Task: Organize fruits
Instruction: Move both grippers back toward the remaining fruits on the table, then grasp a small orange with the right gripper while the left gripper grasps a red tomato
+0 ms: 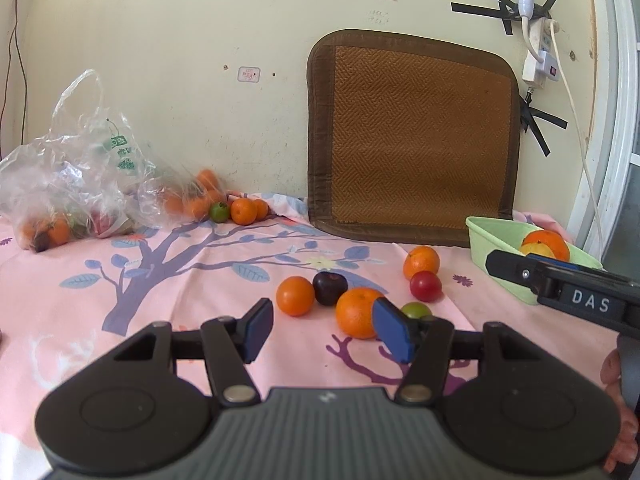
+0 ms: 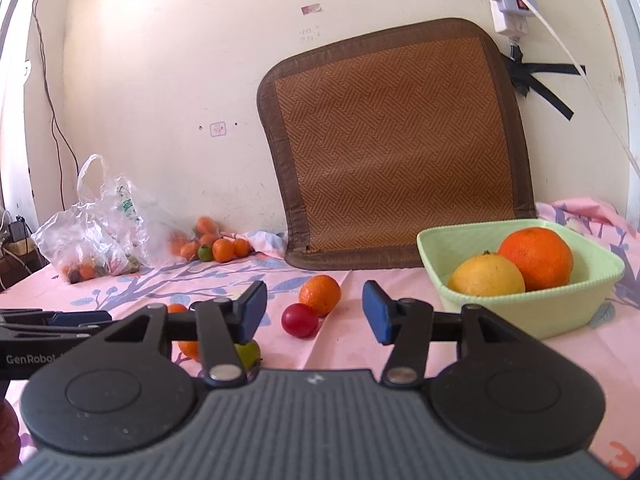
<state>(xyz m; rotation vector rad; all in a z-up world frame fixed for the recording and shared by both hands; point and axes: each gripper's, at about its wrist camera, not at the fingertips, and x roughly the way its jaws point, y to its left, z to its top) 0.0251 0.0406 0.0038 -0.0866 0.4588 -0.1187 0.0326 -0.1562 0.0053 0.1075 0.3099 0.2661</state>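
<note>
Loose fruit lies on the pink cloth: an orange (image 1: 357,312), a smaller orange (image 1: 295,295), a dark plum (image 1: 329,288), a red plum (image 1: 425,286), a green fruit (image 1: 416,311) and another orange (image 1: 421,261). A green bowl (image 2: 568,304) at the right holds a big orange (image 2: 536,258) and a yellow fruit (image 2: 486,276). My left gripper (image 1: 324,330) is open and empty, just short of the nearest orange. My right gripper (image 2: 314,316) is open and empty, near the red plum (image 2: 300,320) and an orange (image 2: 320,294).
A clear plastic bag (image 1: 72,184) with fruit lies at the back left, with several oranges and a green fruit (image 1: 219,212) beside it. A woven brown mat (image 1: 412,140) leans on the wall. A power strip and cables (image 1: 544,52) hang at the upper right.
</note>
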